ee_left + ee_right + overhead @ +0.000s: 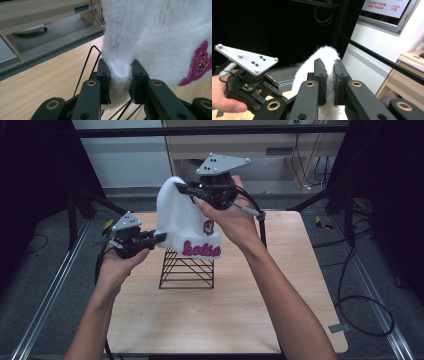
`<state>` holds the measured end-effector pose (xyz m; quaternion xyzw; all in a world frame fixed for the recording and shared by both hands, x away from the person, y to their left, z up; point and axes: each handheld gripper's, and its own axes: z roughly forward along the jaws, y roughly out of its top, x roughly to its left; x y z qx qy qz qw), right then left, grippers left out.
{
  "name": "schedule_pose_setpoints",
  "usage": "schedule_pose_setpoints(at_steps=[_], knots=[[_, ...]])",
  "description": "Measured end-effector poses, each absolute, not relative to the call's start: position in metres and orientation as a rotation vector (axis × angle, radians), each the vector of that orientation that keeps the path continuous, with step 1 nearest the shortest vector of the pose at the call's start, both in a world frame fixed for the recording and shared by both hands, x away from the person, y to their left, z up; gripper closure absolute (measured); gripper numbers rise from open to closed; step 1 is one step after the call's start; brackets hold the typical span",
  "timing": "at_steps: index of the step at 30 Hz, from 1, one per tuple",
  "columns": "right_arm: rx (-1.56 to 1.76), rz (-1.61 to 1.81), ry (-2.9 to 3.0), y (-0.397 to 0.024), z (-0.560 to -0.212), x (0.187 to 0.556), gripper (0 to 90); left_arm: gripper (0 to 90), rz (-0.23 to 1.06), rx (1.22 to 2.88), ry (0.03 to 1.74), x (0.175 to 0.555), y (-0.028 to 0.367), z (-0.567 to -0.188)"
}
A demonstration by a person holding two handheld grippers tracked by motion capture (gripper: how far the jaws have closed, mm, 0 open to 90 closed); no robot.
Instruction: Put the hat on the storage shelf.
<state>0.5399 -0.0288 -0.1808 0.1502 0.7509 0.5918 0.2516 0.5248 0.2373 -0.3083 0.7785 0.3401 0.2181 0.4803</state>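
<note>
The fingers [136, 75] of the left gripper [159, 238] pinched the white hat's [182, 217] brim corner; the right gripper [186, 187] clenched its crown, holding it above the wire rack [187, 270] on the surface [225, 310]. Lowering it onto the rack seemed next, needing the brim spread.

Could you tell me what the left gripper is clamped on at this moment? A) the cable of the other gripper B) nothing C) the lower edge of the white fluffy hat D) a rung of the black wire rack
C: in the left gripper view, the left gripper pinches the lower edge of the white fluffy hat between its pads, above the black wire rack.

White fuzzy beanie [181, 222], held above wire rack [187, 269]
</note>
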Motion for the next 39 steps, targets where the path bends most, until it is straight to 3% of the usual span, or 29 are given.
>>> schedule_pose_setpoints(at_steps=[14, 39], knots=[[0.462, 1.548, 2.079, -0.03, -0.2, 0.557, 83.5, 73.8, 0.644, 1.914, 0.862, 0.513, 0.237, -0.313], [0.471, 1.468, 2.15, -0.029, -0.232, 0.564, 83.2, 73.4, 0.664, 1.924, 0.907, 0.514, 0.237, -0.347]])
